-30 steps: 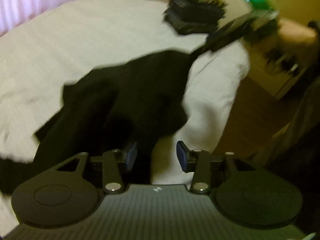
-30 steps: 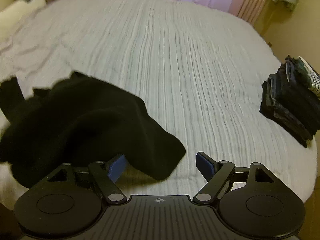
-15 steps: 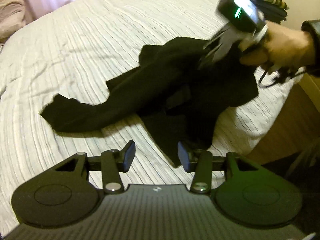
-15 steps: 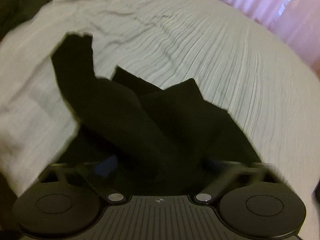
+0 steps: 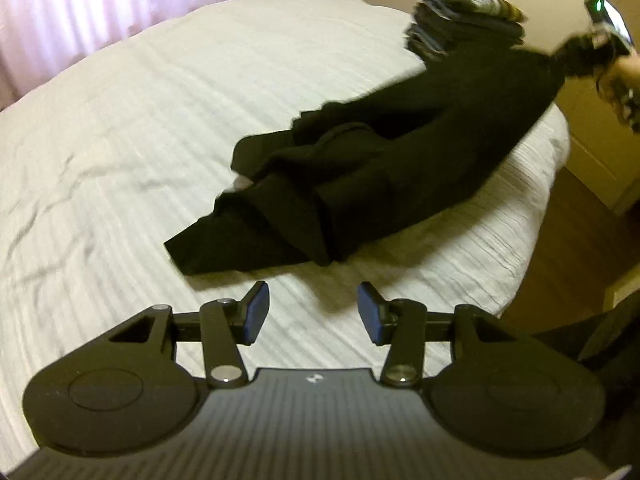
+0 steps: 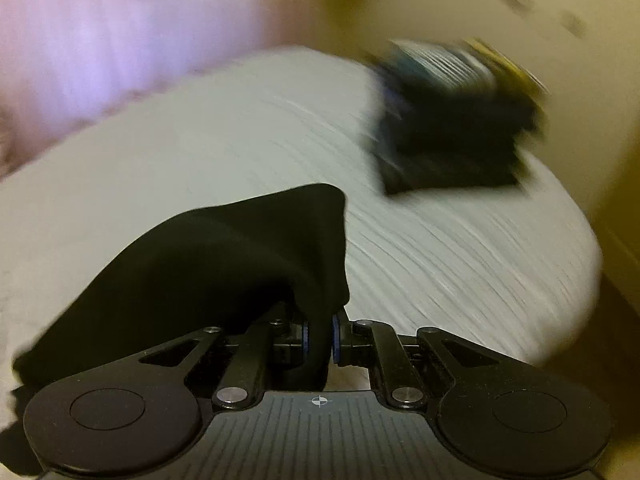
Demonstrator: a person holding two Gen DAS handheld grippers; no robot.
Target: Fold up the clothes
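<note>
Firstly, left wrist view:
Left gripper (image 5: 312,307): fingers spread wide, blue pads facing each other with nothing between them; it hangs over the bedspread, just short of the garment's near end.
Black garment (image 5: 372,184): dark, rumpled, with a long limb-like part; exact type cannot be told. It lies stretched across the bed (image 5: 160,120), near end just beyond the left gripper, far end lifted off the bed toward the upper right.
Right gripper (image 5: 576,56): blurred, at the garment's raised far end and touching it; finger state cannot be told from this view.
Right hand (image 5: 618,80): partly seen at the frame edge, behind the right gripper.
Folded stack (image 5: 464,20): dark clothes piled at the far corner of the bed, just beyond the garment's raised end; a striped piece shows on top.
Curtain (image 5: 80,8): pale pink, beyond the far side of the bed.
Wooden floor (image 5: 572,248): beside the right edge of the bed.

Secondly, right wrist view (heavy motion blur):
Right gripper (image 6: 319,340): fingers pressed together, pinching a fold of the black garment (image 6: 208,272), which drapes left and down from the pinch.
Bed (image 6: 240,140): white ribbed bedspread below and beyond the garment.
Folded stack (image 6: 456,120): on the bed's far right part, well apart from the pinched cloth.
Curtain (image 6: 120,32): pink, behind the bed.
</note>
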